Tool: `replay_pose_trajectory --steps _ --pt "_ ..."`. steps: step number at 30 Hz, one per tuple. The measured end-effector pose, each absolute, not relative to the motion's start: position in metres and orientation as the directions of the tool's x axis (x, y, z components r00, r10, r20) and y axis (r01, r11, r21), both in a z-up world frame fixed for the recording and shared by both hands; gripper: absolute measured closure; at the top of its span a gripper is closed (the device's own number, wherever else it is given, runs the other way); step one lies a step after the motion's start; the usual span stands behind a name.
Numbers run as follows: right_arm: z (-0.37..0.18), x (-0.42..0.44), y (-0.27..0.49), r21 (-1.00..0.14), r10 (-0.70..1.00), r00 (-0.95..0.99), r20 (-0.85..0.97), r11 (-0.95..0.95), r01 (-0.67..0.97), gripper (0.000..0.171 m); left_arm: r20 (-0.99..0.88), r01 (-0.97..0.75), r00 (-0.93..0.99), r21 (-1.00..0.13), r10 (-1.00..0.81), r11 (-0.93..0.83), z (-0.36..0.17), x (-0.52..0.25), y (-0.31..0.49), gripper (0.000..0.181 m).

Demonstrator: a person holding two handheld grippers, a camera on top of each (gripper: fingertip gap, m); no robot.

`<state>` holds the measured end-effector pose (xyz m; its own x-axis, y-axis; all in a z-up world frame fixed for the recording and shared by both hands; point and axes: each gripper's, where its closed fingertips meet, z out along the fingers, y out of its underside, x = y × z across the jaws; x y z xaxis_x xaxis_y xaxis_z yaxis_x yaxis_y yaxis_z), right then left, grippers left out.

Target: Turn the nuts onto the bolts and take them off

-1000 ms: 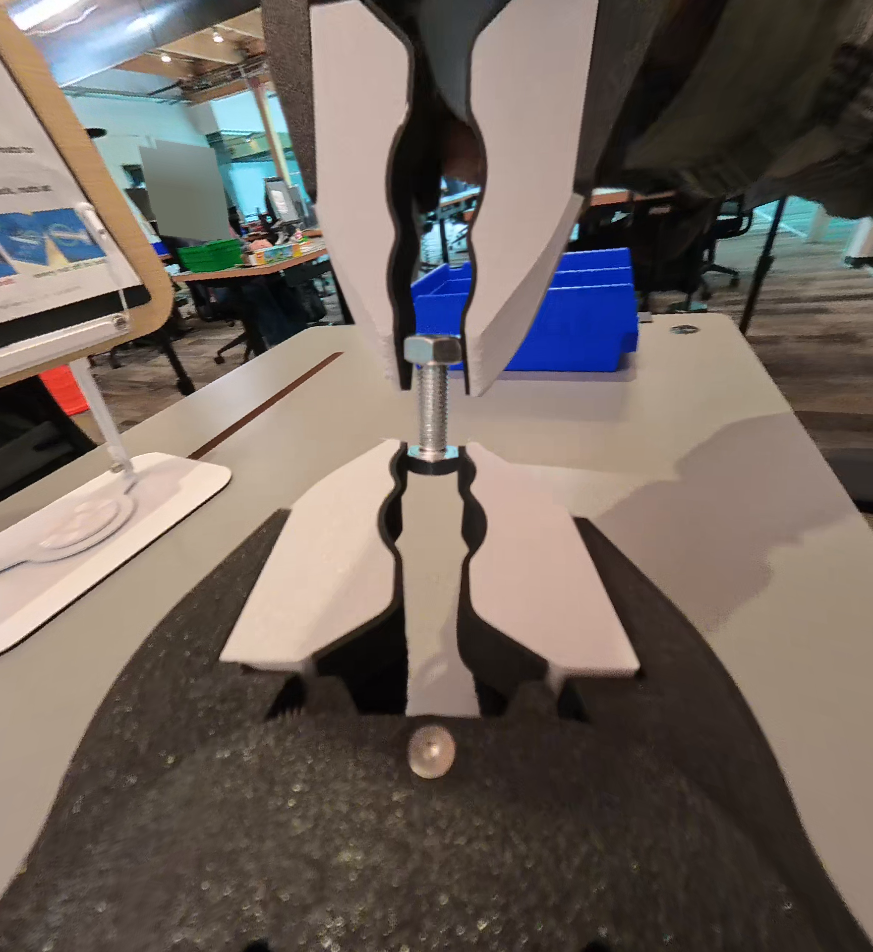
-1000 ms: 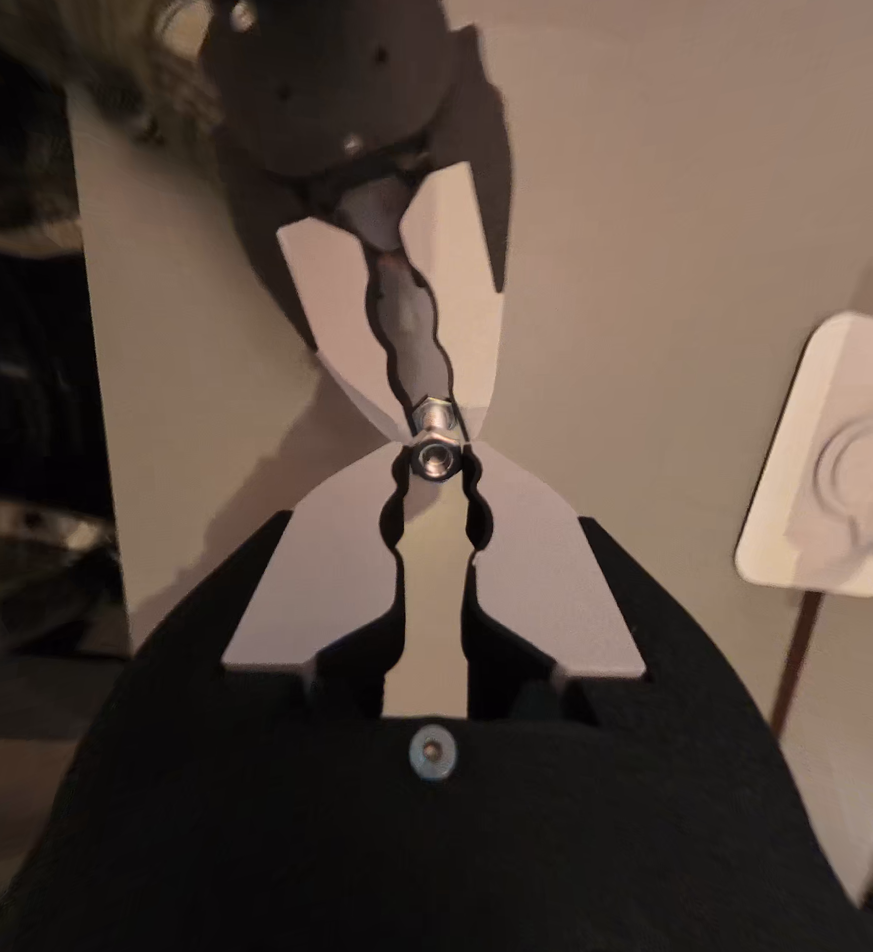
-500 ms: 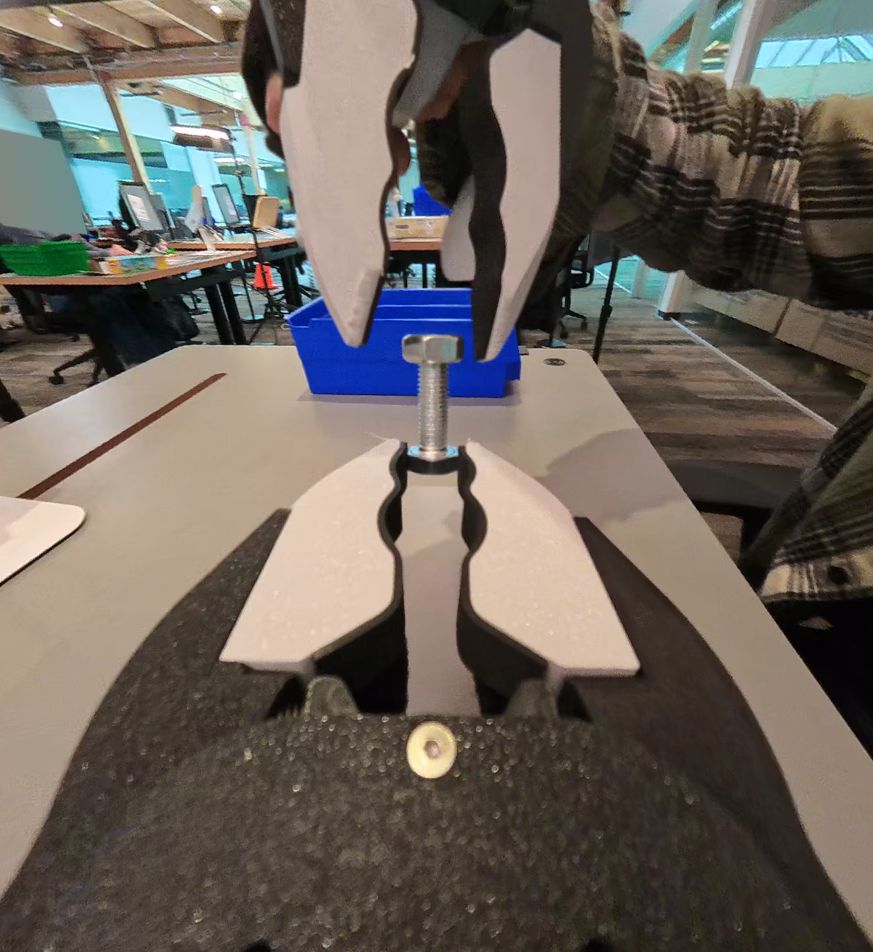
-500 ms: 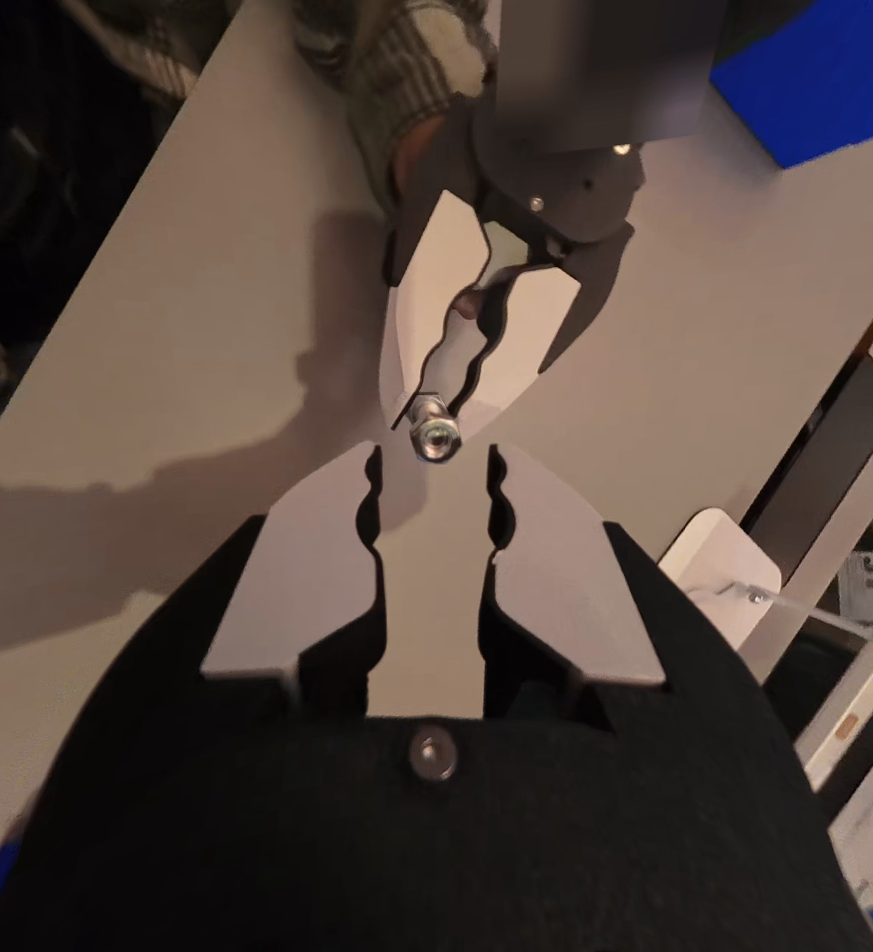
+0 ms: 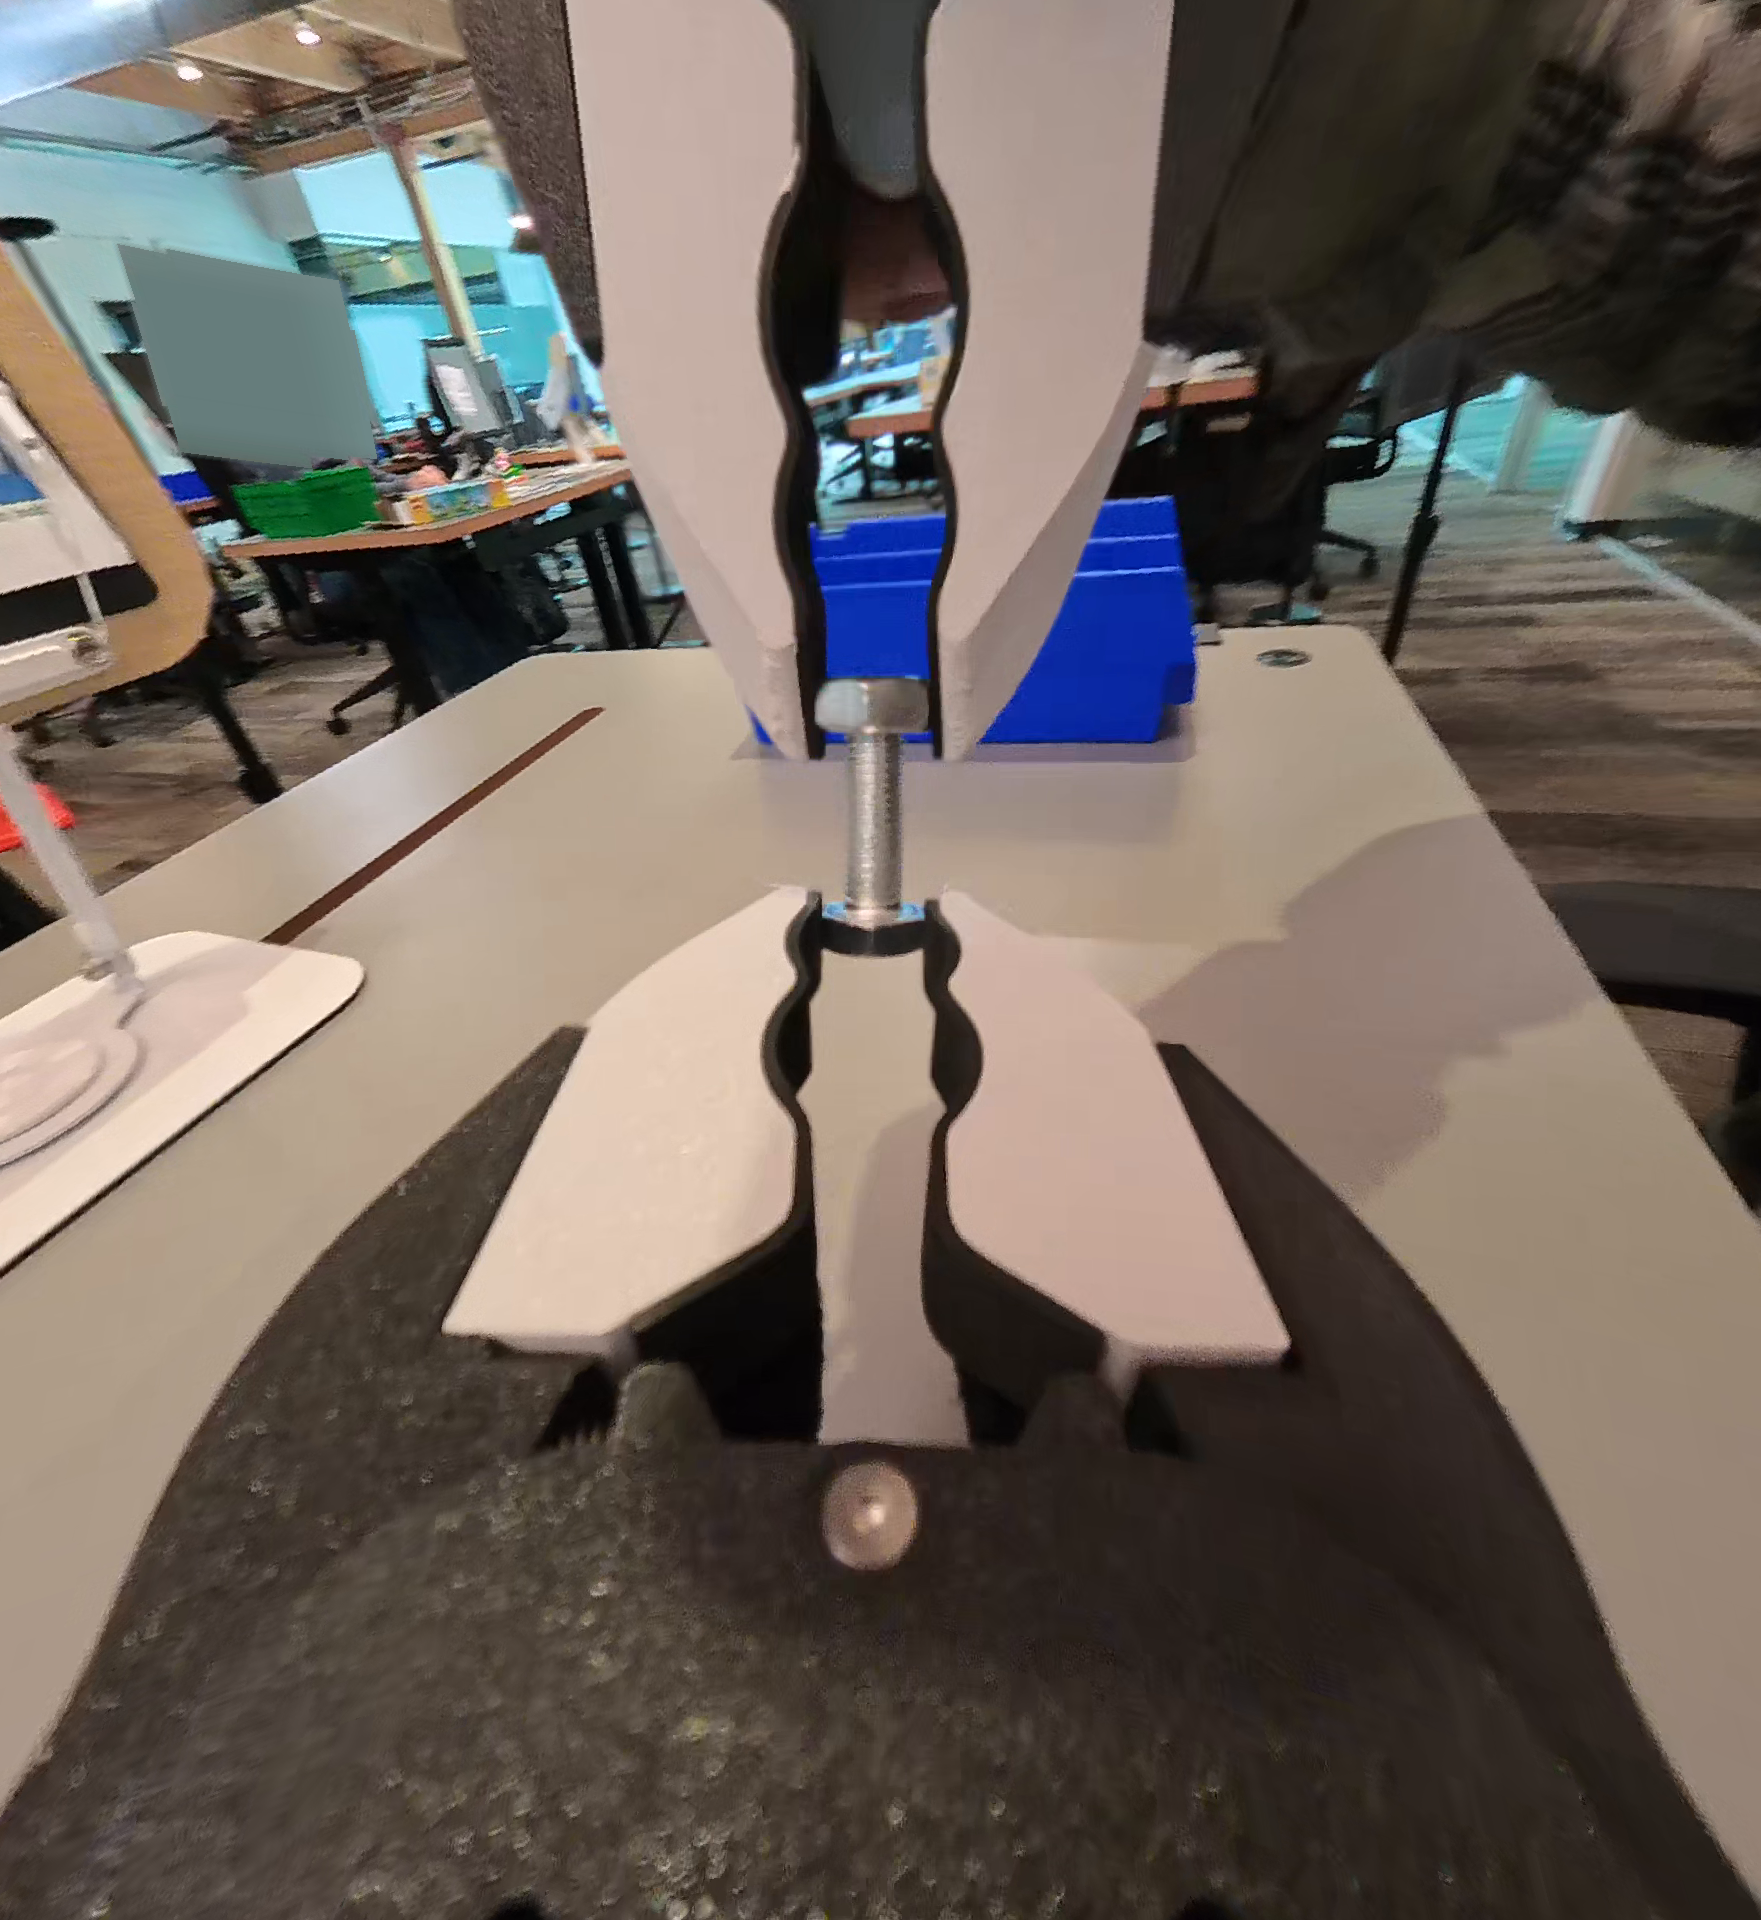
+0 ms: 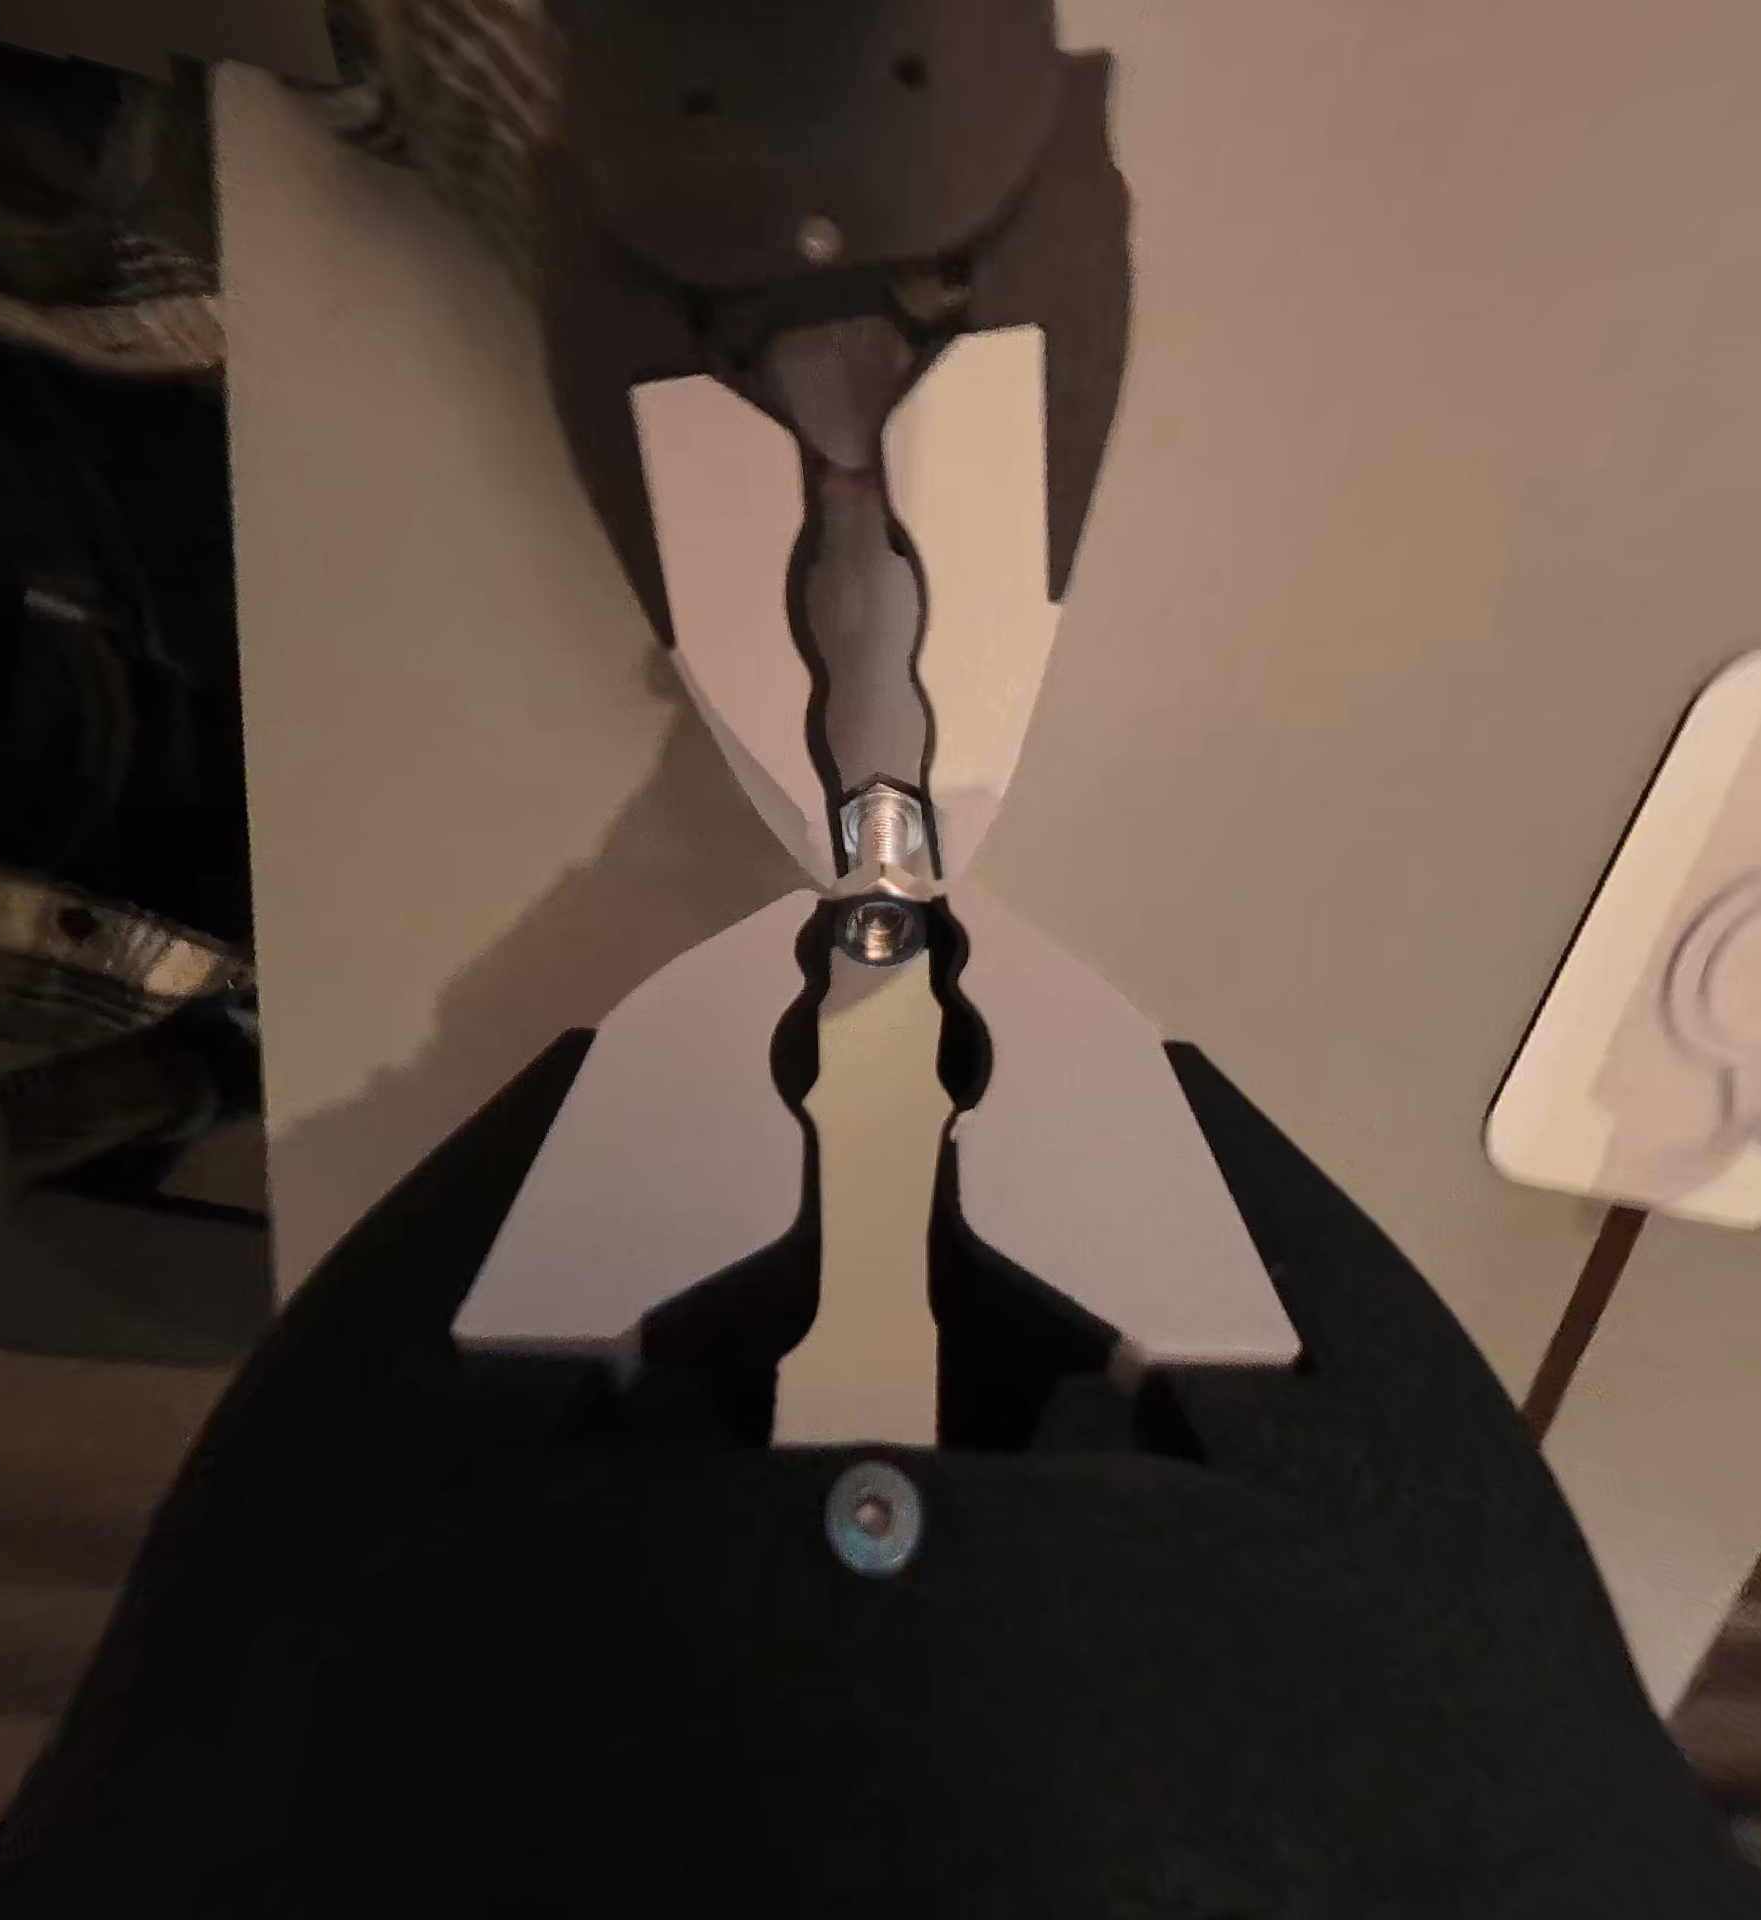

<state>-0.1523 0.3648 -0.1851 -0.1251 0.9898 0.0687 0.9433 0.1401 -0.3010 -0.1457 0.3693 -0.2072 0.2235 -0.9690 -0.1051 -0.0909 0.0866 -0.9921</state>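
A silver bolt (image 5: 873, 821) stands upright between the two grippers above the grey table (image 5: 1323, 831). My left gripper (image 5: 871, 912) is shut on the nut (image 5: 871, 914) at the bolt's lower end. My right gripper (image 5: 871, 727) comes down from above and is shut on the bolt's hex head (image 5: 871, 710). In the right wrist view my right gripper (image 6: 881, 920) holds the head (image 6: 878, 928) end-on. Beyond it there, the left gripper (image 6: 886, 862) holds the nut (image 6: 881, 828) on the thread.
A blue bin (image 5: 1073, 665) stands at the table's far edge behind the bolt. A white stand base (image 5: 128, 1039) with a sign board (image 5: 34, 520) is at the left, also in the right wrist view (image 6: 1634, 1039). A person's plaid sleeve (image 5: 1582, 208) reaches in from upper right.
Half a second ago my right gripper was open and turned away from the bolt head. It has swung back and shut on the head again. My left gripper has kept hold of the nut.
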Motion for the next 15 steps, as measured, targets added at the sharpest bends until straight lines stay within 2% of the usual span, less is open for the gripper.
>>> replay_pose_trajectory --steps 1,4,7,11,13,15 --pt "-0.186 -0.153 0.366 -0.300 0.996 -0.059 0.060 0.075 0.951 0.154 -0.115 -0.101 0.246 -0.991 -0.963 0.092 -0.208 -0.146 0.372 0.163" --pt "-0.181 -0.158 0.368 -0.356 0.995 0.102 0.017 -0.089 0.930 0.154 -0.111 -0.093 0.277 -0.992 -0.954 0.088 -0.206 -0.148 0.375 0.163" --pt "-0.179 -0.159 0.368 -0.388 0.991 0.137 -0.009 -0.129 0.912 0.152 -0.089 -0.070 0.268 -0.995 -0.959 0.072 -0.203 -0.150 0.375 0.163" --pt "-0.175 -0.153 0.373 -0.447 0.995 0.090 0.050 -0.059 0.893 0.105 -0.048 -0.026 0.230 -0.999 -0.972 0.043 -0.199 -0.149 0.371 0.163" --pt "-0.170 -0.157 0.369 -0.587 0.997 0.070 0.033 -0.037 0.809 0.080 -0.007 0.019 0.201 -1.000 -0.980 0.011 -0.194 -0.151 0.369 0.163" --pt "-0.162 -0.166 0.360 -0.752 0.999 0.033 -0.017 -0.034 0.659 0.080 0.031 0.057 0.191 -0.998 -0.981 -0.020 -0.190 -0.155 0.371 0.163"
